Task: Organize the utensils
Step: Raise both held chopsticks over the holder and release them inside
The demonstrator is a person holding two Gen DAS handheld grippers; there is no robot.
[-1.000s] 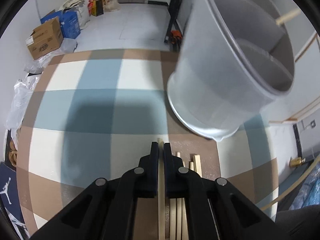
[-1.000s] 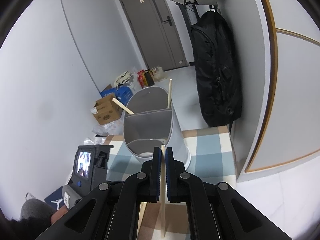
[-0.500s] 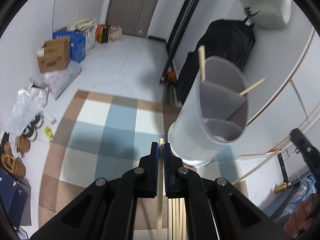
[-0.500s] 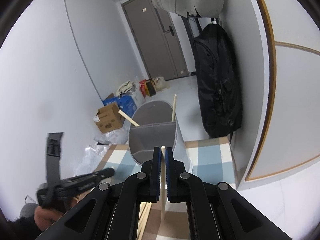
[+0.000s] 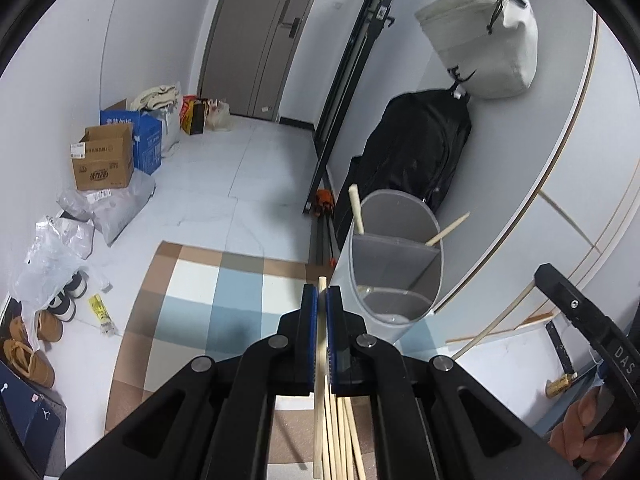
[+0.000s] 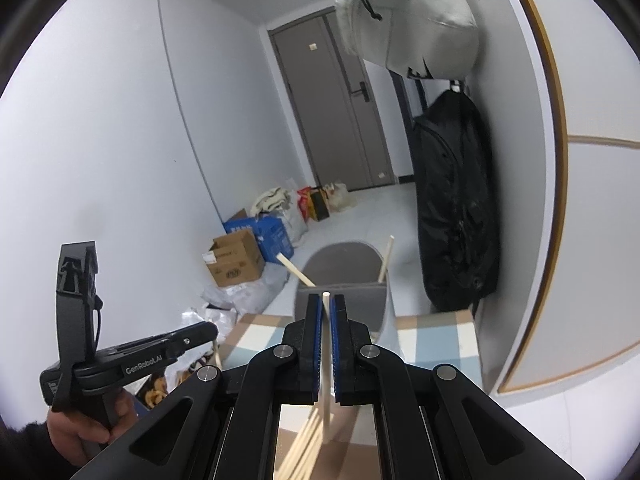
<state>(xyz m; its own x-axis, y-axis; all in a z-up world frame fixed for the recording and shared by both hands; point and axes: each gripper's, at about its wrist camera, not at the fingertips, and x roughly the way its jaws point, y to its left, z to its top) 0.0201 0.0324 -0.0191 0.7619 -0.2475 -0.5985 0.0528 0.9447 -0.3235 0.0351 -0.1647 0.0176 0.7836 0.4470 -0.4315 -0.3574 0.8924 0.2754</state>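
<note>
Checked mat (image 5: 192,304) on the floor lies below and ahead of both pairs of fingers; it carries the holder and the loose stock. Grey divided holder (image 5: 394,268) stands upright just ahead and right of the left gripper (image 5: 322,336), and directly ahead of the right gripper (image 6: 327,344); its open mouth faces up, presumably so sticks can drop in end-first. Two chopsticks (image 5: 356,210) already lean in the far compartment, tips splayed outward over the rim; the near compartments look empty, though their bottoms are partly hidden. Loose pile of chopsticks (image 5: 340,440) lies under the left fingers, long axes running roughly along the finger line. Left fingers are clamped on one chopstick (image 5: 320,364), its long axis along the fingers, tip poking just past them toward the holder. Right fingers are likewise pinched tight on a second stick (image 6: 326,360), held in the same way, tip aimed at the holder's near wall. Judgement: each stick is gripped lengthwise for an end-first insert into a compartment.
</note>
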